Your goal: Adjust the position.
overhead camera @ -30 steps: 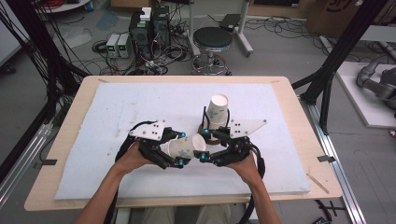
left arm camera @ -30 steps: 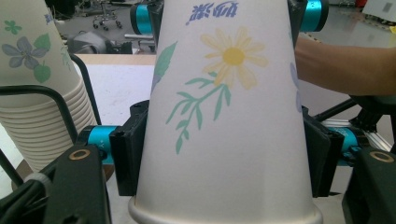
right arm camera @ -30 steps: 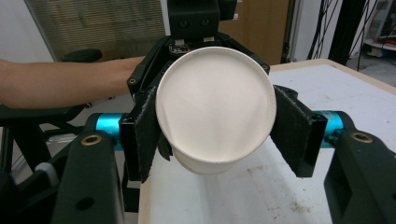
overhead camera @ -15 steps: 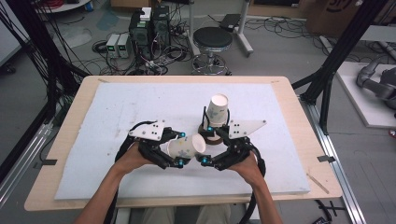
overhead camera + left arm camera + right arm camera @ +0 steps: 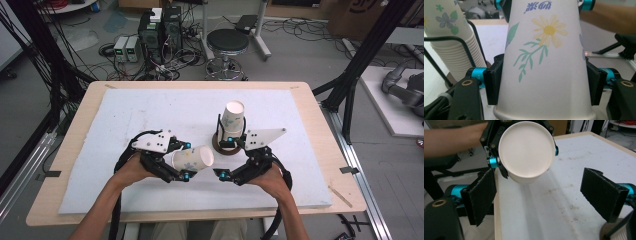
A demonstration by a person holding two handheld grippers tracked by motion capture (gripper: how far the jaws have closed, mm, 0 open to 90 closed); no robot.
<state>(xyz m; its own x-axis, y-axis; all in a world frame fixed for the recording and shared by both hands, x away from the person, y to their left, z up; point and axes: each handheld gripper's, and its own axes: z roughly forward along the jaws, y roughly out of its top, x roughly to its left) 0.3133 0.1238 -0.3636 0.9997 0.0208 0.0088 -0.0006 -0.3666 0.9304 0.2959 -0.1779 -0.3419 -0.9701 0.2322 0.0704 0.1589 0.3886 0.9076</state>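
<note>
Holding the cup [image 5: 192, 158] sideways in your left gripper [image 5: 186, 161], jaws clamped on its wall, mouth toward your right gripper [image 5: 226, 159]. Right jaws have just been opening and stand wide with nothing between them; in the right gripper view the cup's mouth [image 5: 526, 148] sits just ahead of them, off to one side. Don't squeeze harder on the left, paper wall will buckle. Keep the right clear of the rim as you move. Farther out on the tabletop [image 5: 150, 107], the stack [image 5: 233, 120] stands in its wire holder; centre the cup over it before lowering.

high: overhead, far | gripper views: close — share paper cup [image 5: 544, 67]
</note>
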